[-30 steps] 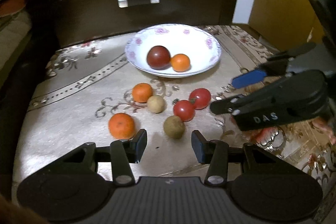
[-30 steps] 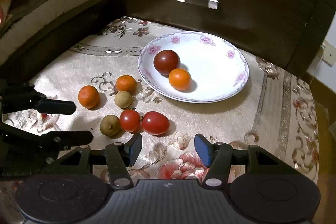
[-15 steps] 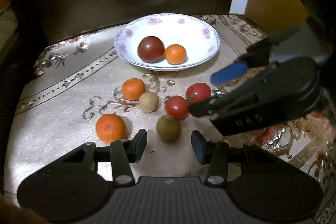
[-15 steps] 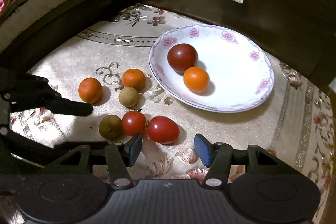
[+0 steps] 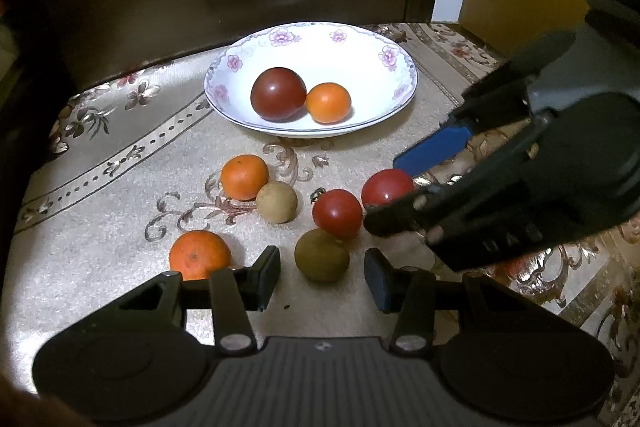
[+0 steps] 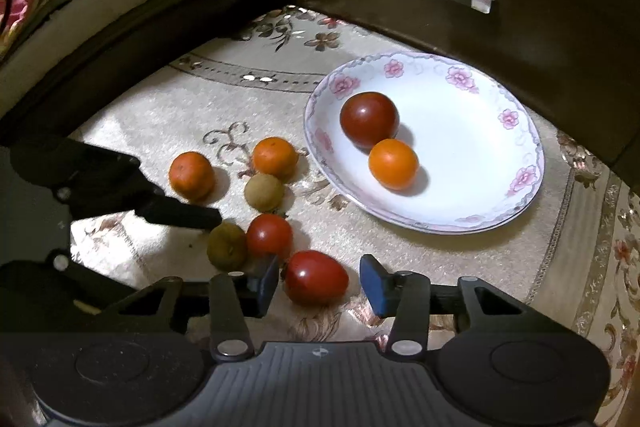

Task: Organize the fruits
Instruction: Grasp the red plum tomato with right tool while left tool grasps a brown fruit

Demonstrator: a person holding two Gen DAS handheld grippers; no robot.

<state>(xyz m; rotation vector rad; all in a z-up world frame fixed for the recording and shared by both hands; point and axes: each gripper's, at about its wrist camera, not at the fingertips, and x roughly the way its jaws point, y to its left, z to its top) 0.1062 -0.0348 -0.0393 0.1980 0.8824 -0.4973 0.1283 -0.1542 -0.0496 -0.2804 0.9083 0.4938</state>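
Two fruits, a dark red tomato [image 6: 369, 119] and a small orange fruit [image 6: 393, 164], are already lying in the floral plate [image 6: 516, 143]; six are still waiting on the patterned cloth [image 6: 160, 115]. The right gripper [image 6: 318, 281] is standing open, its jaws bracketing the oblong red tomato [image 6: 315, 282] without pinching it. The left gripper [image 5: 322, 273] is likewise gaping around a brown-green fruit [image 5: 321, 255]. Raised lettering on the right gripper's body, seen upside down, is apparently reading "DAS".
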